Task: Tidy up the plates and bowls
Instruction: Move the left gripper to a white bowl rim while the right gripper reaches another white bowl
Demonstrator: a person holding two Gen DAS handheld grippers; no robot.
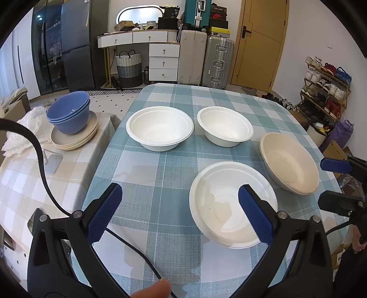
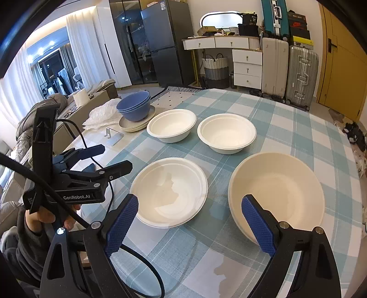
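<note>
Your left claw [image 1: 181,211] and right claw [image 2: 190,220] both released, empty, hovering over worktop [image 1: 160,174]; four loose bowls spread there, nearest bowl [image 1: 229,204] under left claw, likely first to stack

A dark double-door refrigerator [image 2: 160,45] stands at upper centre of the right wrist view, beside a white dressing table [image 2: 231,43] with an oval mirror [image 2: 221,19]. Suitcases [image 2: 290,73] line the white wall toward a yellow door [image 2: 344,64] at right. Sheer curtains [image 2: 75,41] frame a dark window at upper left; a shoe rack [image 1: 325,91] fills the left wrist view's right edge.
</note>
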